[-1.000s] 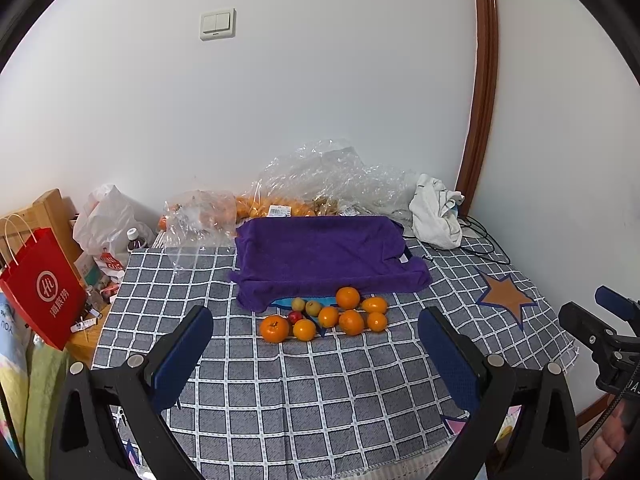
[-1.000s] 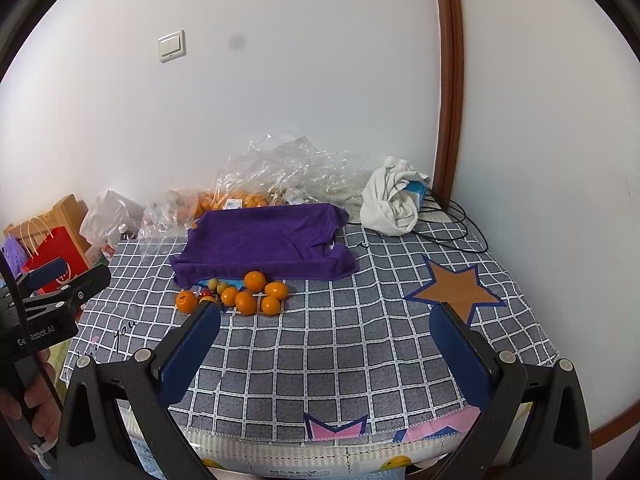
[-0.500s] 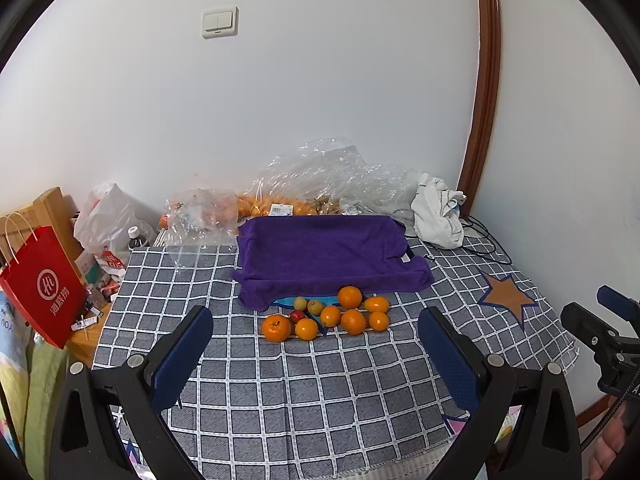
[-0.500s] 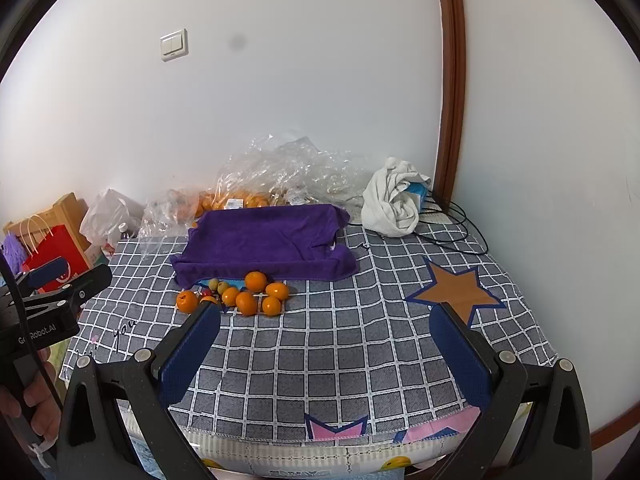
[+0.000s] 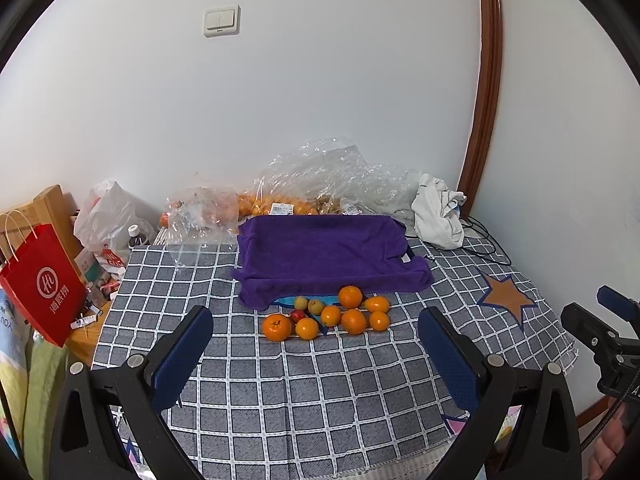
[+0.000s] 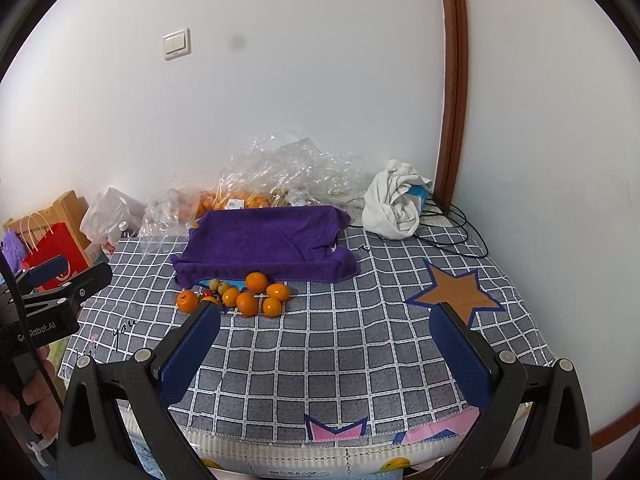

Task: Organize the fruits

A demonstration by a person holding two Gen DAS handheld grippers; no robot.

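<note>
Several oranges (image 5: 353,321) (image 6: 246,303) lie in a loose cluster on the grey checked tablecloth (image 5: 304,384) (image 6: 340,344), with two small green fruits (image 5: 301,303) and one small red fruit (image 5: 297,315) among them. Right behind the cluster a purple towel (image 5: 328,256) (image 6: 264,240) covers a shallow tray whose blue edge (image 5: 288,301) peeks out. My left gripper (image 5: 316,344) hovers open over the near part of the table, holding nothing. My right gripper (image 6: 325,334) hangs open and empty to the right of the fruit.
Clear plastic bags (image 5: 320,176) with more oranges sit against the wall. A crumpled white cloth (image 5: 438,216) and black cables (image 6: 456,228) lie at the back right. A red paper bag (image 5: 42,284) and a white bag (image 5: 106,216) stand off the table's left side.
Both views have risen and shifted very slightly; the fruit and towel have not moved and both grippers remain open.
</note>
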